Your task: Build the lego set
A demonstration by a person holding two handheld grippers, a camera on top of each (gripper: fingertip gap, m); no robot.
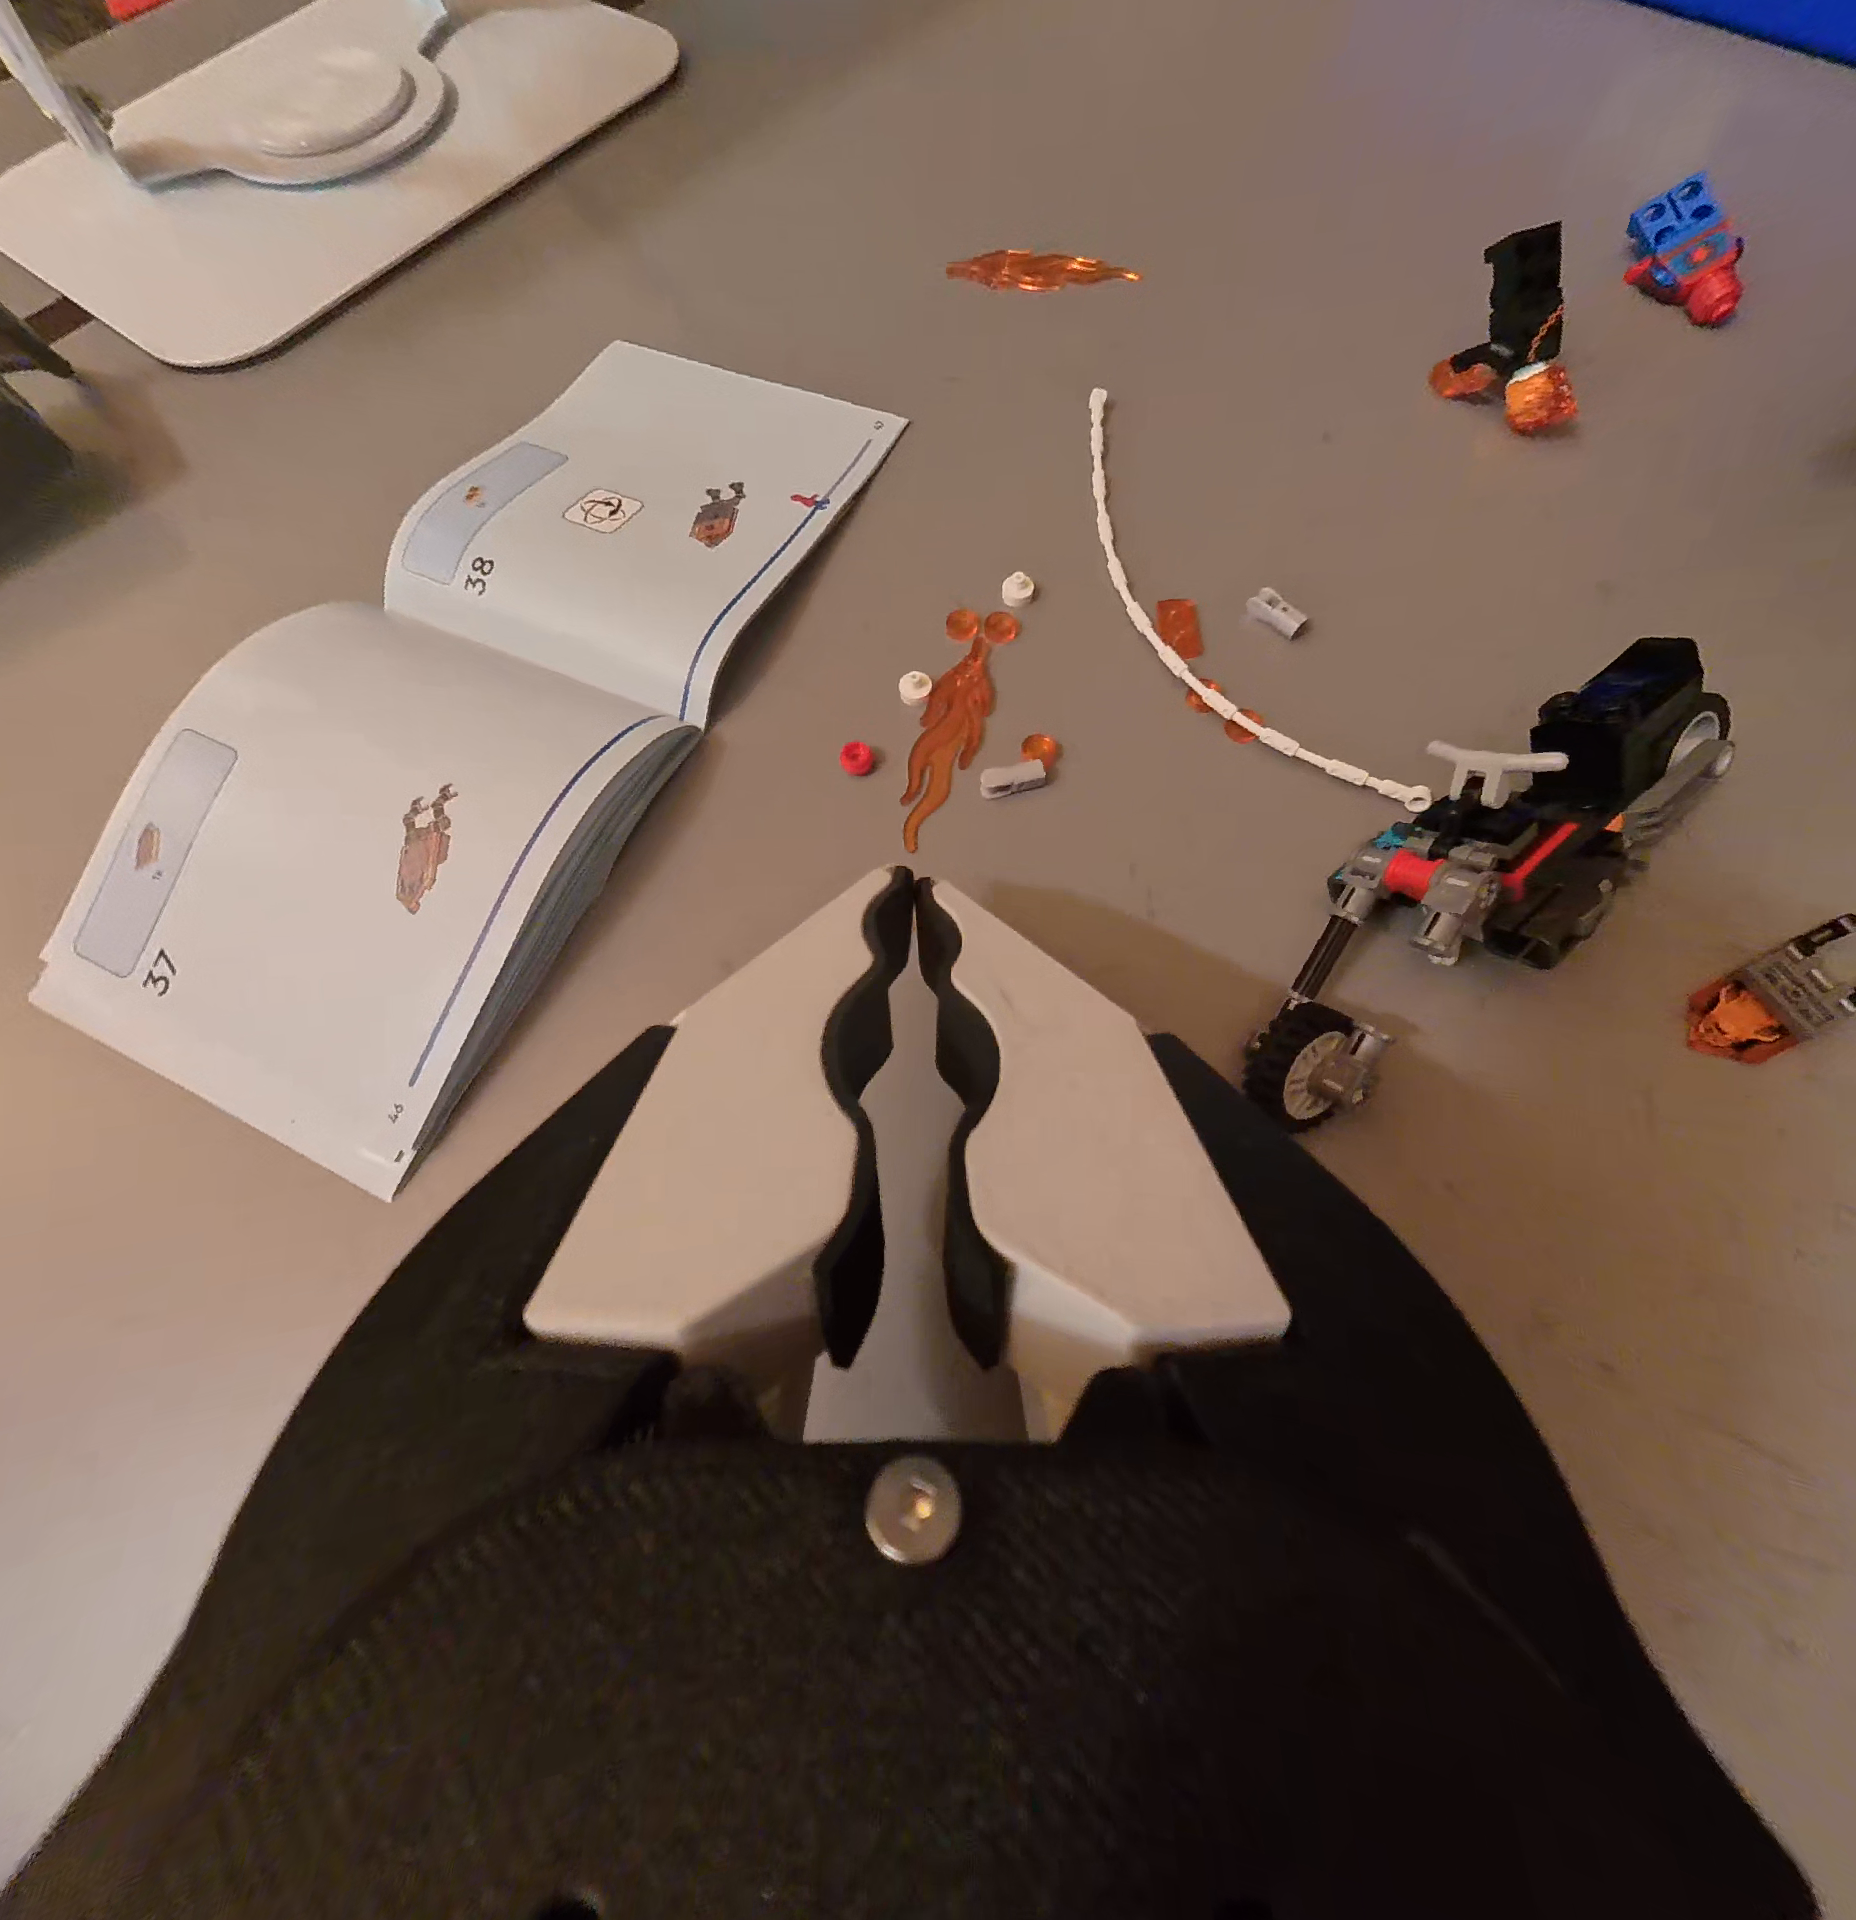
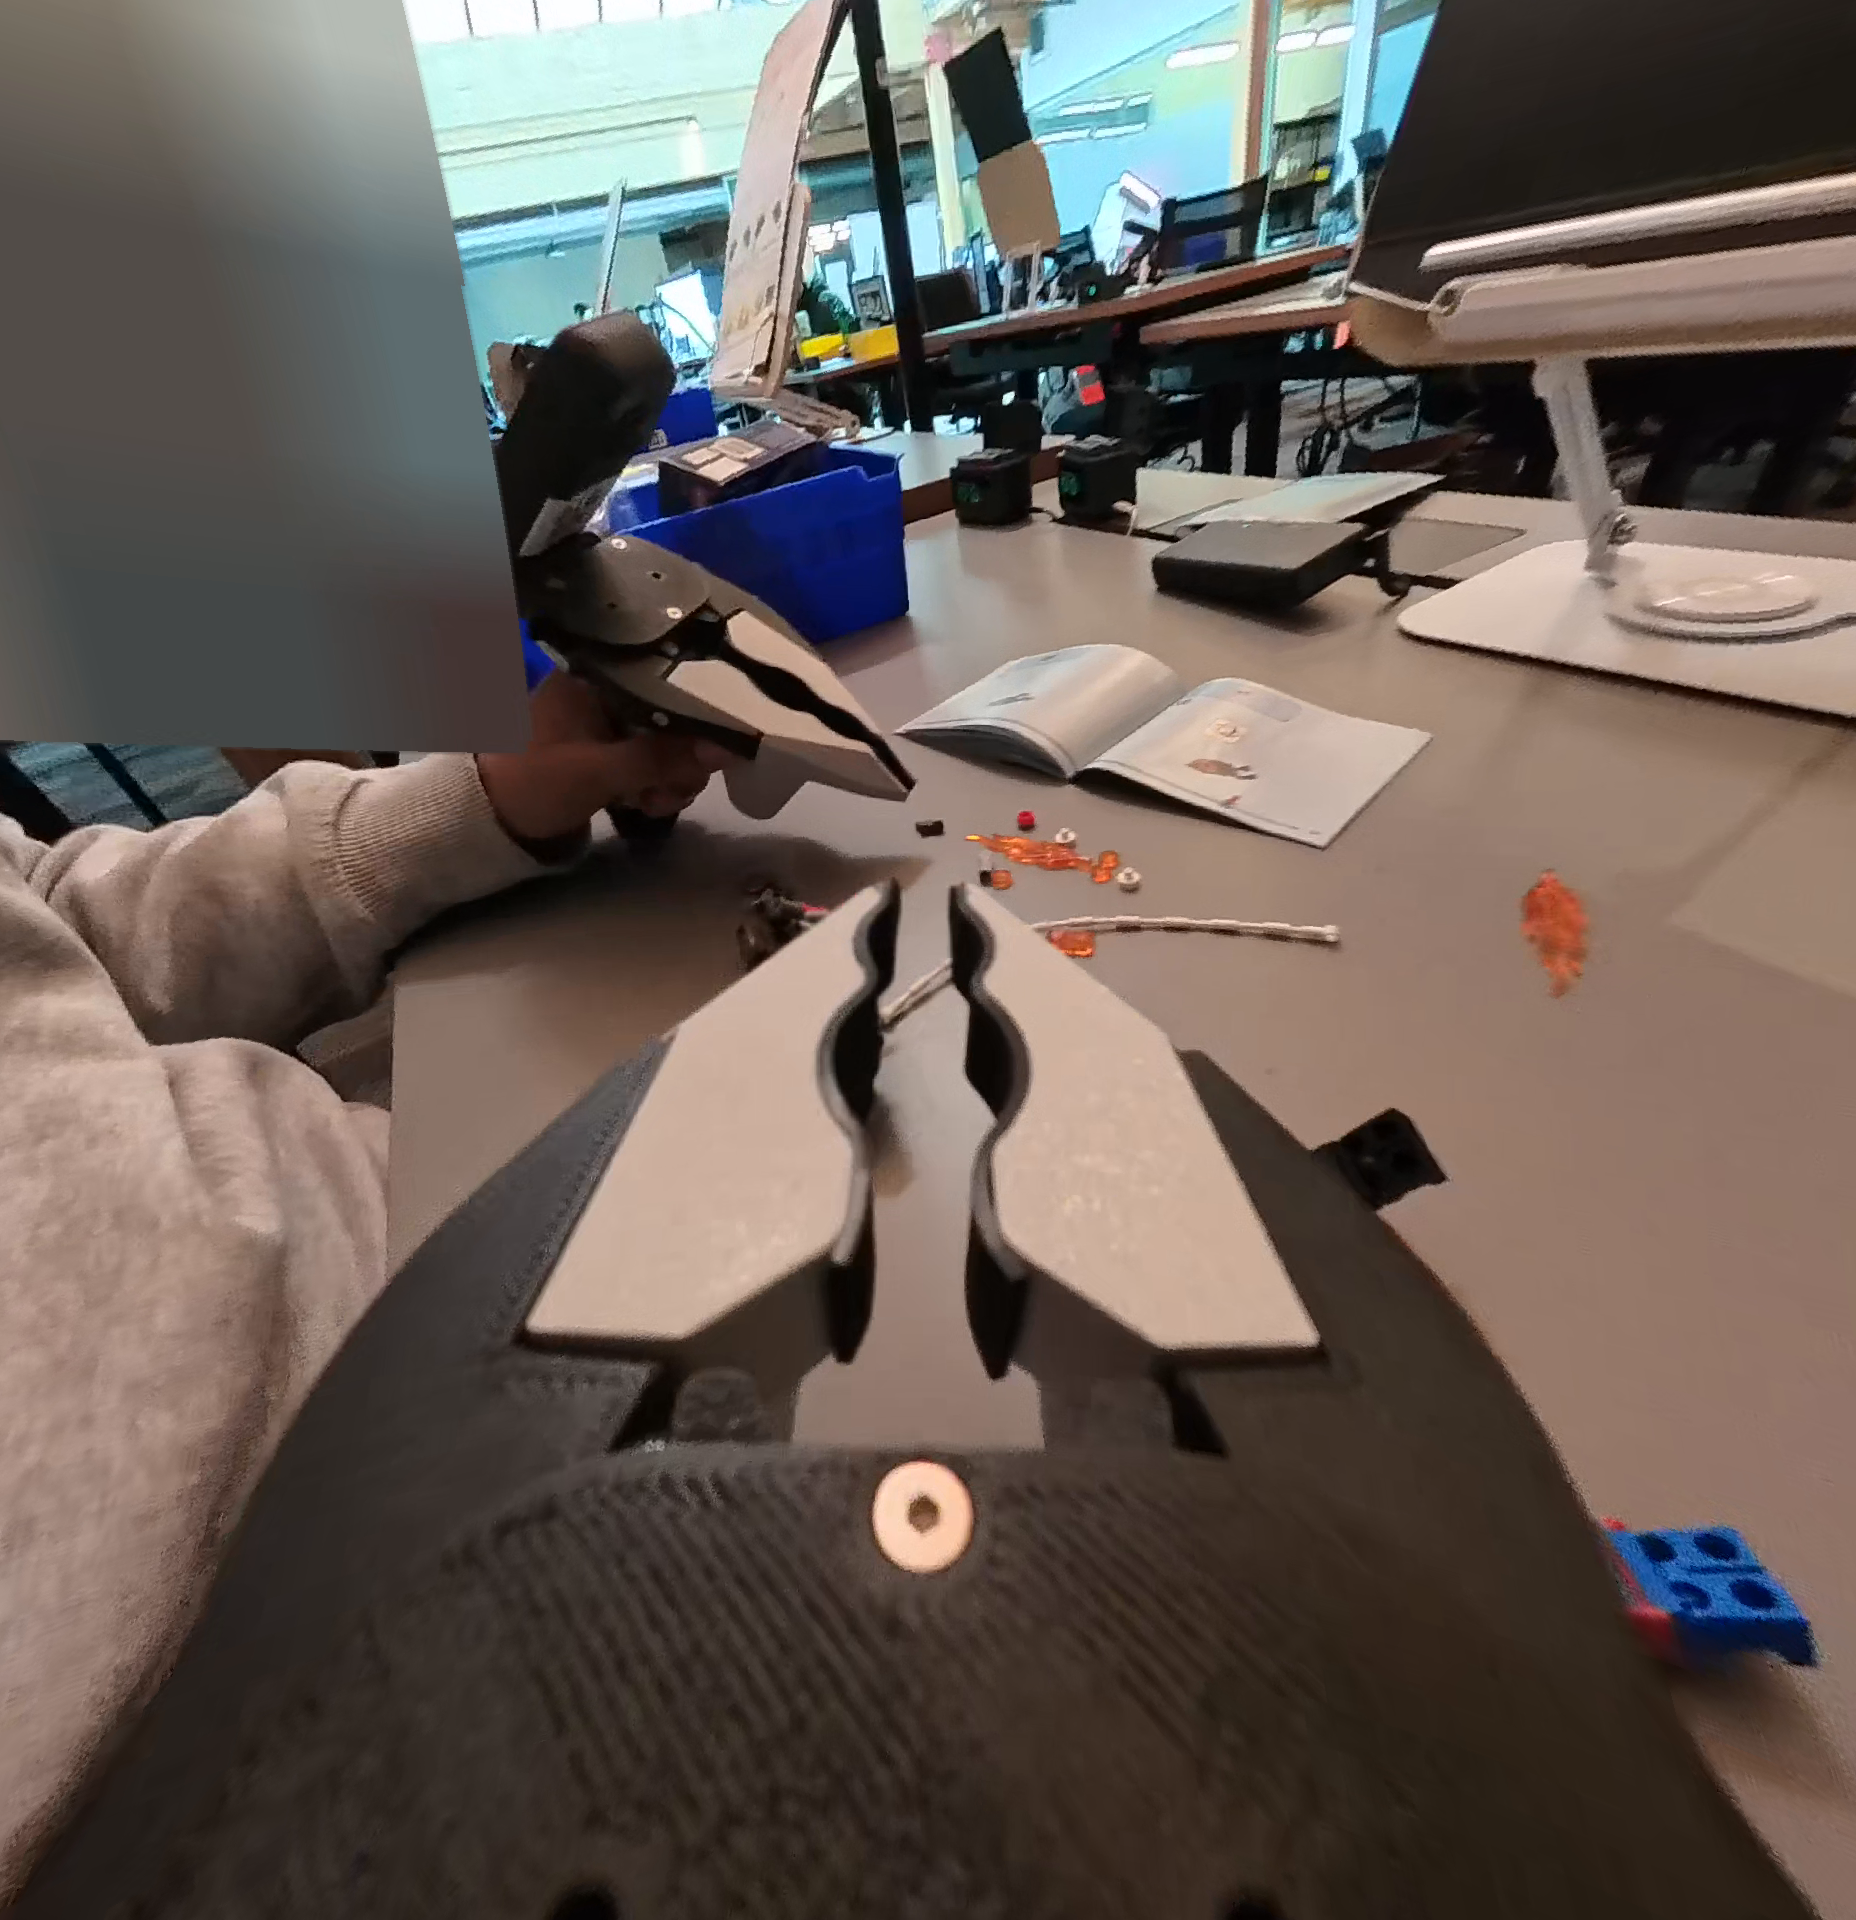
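Note:
My left gripper (image 1: 908,878) is shut and empty, hovering over the grey table just short of an orange flame piece (image 1: 945,727) and several small loose parts (image 1: 1007,774). The partly built black motorcycle (image 1: 1506,873) lies to its right, with a white chain (image 1: 1142,623) curving away from it. An orange and grey sub-assembly (image 1: 1776,1003) lies at the far right. My right gripper (image 2: 924,894) is open by a narrow gap and empty, low over the table. In its view the left gripper (image 2: 893,784) hovers above a small black piece (image 2: 931,828). The motorcycle (image 2: 773,920) is mostly hidden.
The open instruction booklet (image 1: 436,727) (image 2: 1163,727) lies left of the parts. A black minifigure (image 1: 1516,332), a blue and red piece (image 1: 1682,249) (image 2: 1713,1600) and a second flame (image 1: 1038,272) (image 2: 1552,930) lie farther out. A monitor stand (image 2: 1651,613), a blue bin (image 2: 799,530) and a person's sleeve (image 2: 176,1039) border the area. The gap from one gripper's tips to the other's is roughly 20 cm. About 5 cm separates my left fingertips from the orange flame piece (image 1: 945,727). It is also in sight in the right wrist view (image 2: 1031,845).

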